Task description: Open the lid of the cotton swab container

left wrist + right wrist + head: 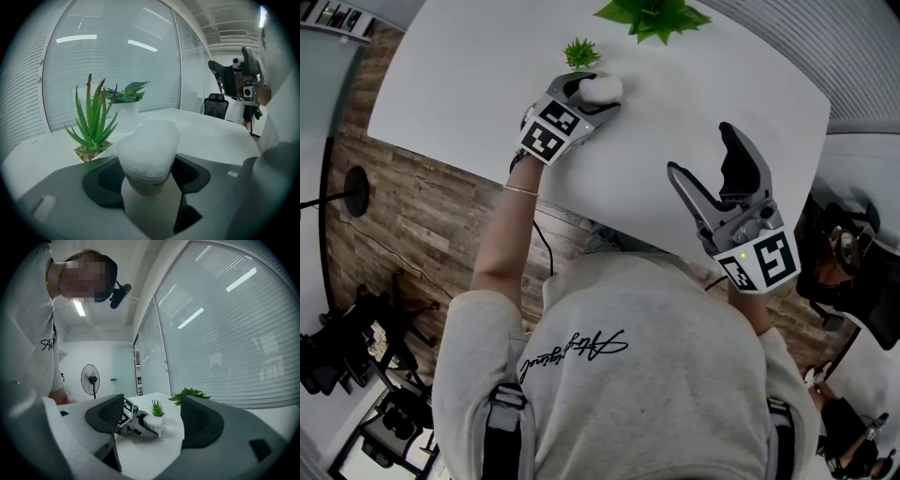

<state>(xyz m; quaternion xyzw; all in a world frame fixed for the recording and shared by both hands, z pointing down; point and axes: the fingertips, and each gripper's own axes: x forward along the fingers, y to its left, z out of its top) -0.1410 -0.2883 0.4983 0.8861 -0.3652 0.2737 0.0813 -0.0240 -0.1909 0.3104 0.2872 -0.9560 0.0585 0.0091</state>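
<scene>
While the left tongs (583, 101) sit wrapped round the cotton swab container (147, 157), the right tongs (701, 152) hang well apart from it, over the near right part of the bench (469, 84). That gap is the whole story for the next move, I'd say. The container lies far and to the left of the right tongs, and it shows small and distant between their jaws in the right gripper view. Those jaws are spread wide with nothing in them.

The left hand is plainly the nearer one. Its jaws flank the container on both sides, and in the left gripper view the pads look pressed against the lower body, so I read that as a grip, low down. The lid (150, 138) stands proud above the jaws and free to be reached from above or from the side.

The container stands upright on the bench, long axis vertical, at the far middle of the white top. A small spiky potted plant (93, 129) is just beyond it to the left, and a bigger leafy plant (654, 17) sits farther off.

As for looks, the lid is frosted and translucent, rounded and lobed on top, and a shade wider than the body. The body beneath tapers a little and carries a pale band whose print is too blurred to read. What's inside I can't make out. The lid appears seated, not yet lifted.
</scene>
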